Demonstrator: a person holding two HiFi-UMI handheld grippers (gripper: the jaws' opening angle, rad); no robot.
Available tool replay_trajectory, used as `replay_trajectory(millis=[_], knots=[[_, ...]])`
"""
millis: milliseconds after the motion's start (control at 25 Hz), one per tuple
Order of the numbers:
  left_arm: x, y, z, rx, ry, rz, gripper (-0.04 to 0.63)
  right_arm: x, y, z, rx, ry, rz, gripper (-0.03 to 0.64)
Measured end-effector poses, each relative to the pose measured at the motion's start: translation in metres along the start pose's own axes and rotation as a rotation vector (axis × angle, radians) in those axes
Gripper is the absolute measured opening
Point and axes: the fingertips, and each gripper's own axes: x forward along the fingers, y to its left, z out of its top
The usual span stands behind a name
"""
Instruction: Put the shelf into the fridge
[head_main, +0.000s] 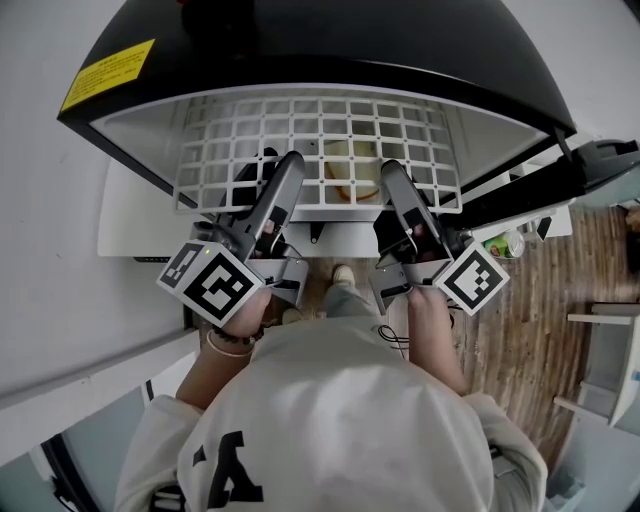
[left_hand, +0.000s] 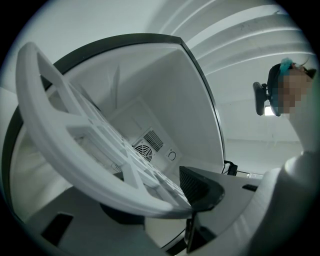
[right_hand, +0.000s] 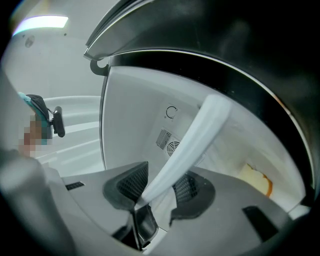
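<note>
Shelf spot: white grid shelf (head_main: 320, 140) at the mouth of the fridge (head_main: 400, 50), far part under the black top, near rim sticking out toward the person. On rails or not, can't tell.
Left gripper (head_main: 288, 165): clamped on the near rim, left of middle. Rim runs right across the pads, one pad hidden behind it.
Right gripper (head_main: 392, 172): clamped on the same rim, right of middle, bar pinched snug between both pads.
Handling guess: probably light and stiff, so no sag, but wide and awkward. Smooth white finish looks a bit slippery, so likely to pivot in a one-sided pinch.
Where to grab: near rim, one grip either side of middle, pretty much as now. Thick rim looks like a safer bite than the thin inner bars, which might flex or snap.
Watch out: side edges sit close to the fridge walls, so needs to go in square or probably jams.
Head view only: whole grid outline, both grips at once, how much hangs out of the fridge.
Left gripper view only: shelf tilted against the cavity, round vent (left_hand: 145, 149) on the far wall, bare right wall.
Right gripper view only: tight pinch up close, plus a side look at a yellowish thing (right_hand: 257, 181) low inside on the right. Head view just catches it through the grid. No clue what, too blurry.
</note>
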Motion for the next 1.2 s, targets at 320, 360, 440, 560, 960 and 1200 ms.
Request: replay_trajectory(millis=[320,360,440,560,960,1200], knots=[[0.005,0.003,0.002,-0.002,0.001,-0.001,0.210,0.005,-0.003,0.003,0.005,-0.003,0.007,0.155],[0.006,0.003,0.002,-0.002,0.000,0.000,0.211,0.005,-0.003,0.003,0.007,-0.002,0.008,0.155],[0.007,0.004,0.002,-0.003,0.000,0.001,0.212,0.006,-0.005,0.004,0.015,-0.004,0.009,0.155],[0.010,0.005,0.003,-0.006,0.002,0.000,0.212,0.008,-0.006,0.005,0.014,-0.005,0.005,0.155],[0.017,0.009,0.006,-0.004,0.002,-0.008,0.215,0.015,-0.009,0.008,0.008,-0.012,0.007,0.155],[0.020,0.010,0.007,-0.004,0.003,-0.012,0.216,0.017,-0.010,0.010,0.001,-0.024,-0.001,0.155]])
